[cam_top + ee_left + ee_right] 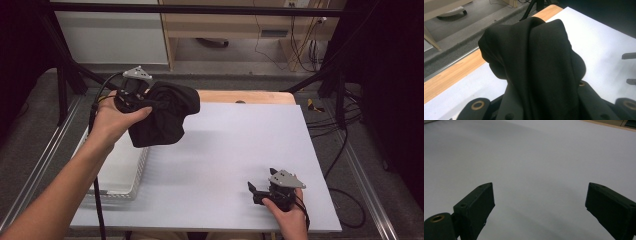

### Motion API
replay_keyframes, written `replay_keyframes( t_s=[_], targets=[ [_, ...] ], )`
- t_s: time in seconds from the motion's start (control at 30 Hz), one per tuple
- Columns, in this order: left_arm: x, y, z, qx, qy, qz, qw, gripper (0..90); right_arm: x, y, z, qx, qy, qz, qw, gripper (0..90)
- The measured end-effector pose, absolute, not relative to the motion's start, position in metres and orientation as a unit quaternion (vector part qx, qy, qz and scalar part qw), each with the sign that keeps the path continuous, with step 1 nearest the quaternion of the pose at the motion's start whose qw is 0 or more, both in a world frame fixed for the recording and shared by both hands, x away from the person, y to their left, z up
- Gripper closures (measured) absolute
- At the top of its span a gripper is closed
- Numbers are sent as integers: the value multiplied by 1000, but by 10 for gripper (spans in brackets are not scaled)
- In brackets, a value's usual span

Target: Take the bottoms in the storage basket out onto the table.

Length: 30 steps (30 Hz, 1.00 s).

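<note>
A bunched black cloth (167, 115) hangs in the air above the left edge of the white table sheet (235, 150), gripped by my left gripper (150, 102), which is shut on it. In the left gripper view the cloth (536, 62) drapes over the jaws and hides them. My right gripper (256, 192) rests low at the sheet's near right, its jaws wide apart. The right gripper view has its fingers (477, 203) spread over bare white sheet (536, 165) with nothing between them.
A white basket (122, 172) stands at the table's left, below the held cloth. A wooden table edge (245, 96) runs along the far side. Black frame bars and cables (325, 125) flank the table to the right.
</note>
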State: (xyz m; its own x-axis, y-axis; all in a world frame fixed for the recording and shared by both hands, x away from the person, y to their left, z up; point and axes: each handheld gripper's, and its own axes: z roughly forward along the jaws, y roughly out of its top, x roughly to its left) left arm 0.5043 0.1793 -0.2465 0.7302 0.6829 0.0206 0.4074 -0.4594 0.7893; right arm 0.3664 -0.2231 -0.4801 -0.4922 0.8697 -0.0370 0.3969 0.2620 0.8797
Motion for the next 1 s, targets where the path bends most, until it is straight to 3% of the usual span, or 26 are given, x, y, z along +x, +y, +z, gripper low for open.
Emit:
replay_keyframes(
  t_s=[1.0],
  targets=[
    [520, 125, -266, 849, 313, 156, 395, 742, 367, -223, -479, 422, 746, 437, 272, 89]
  ],
)
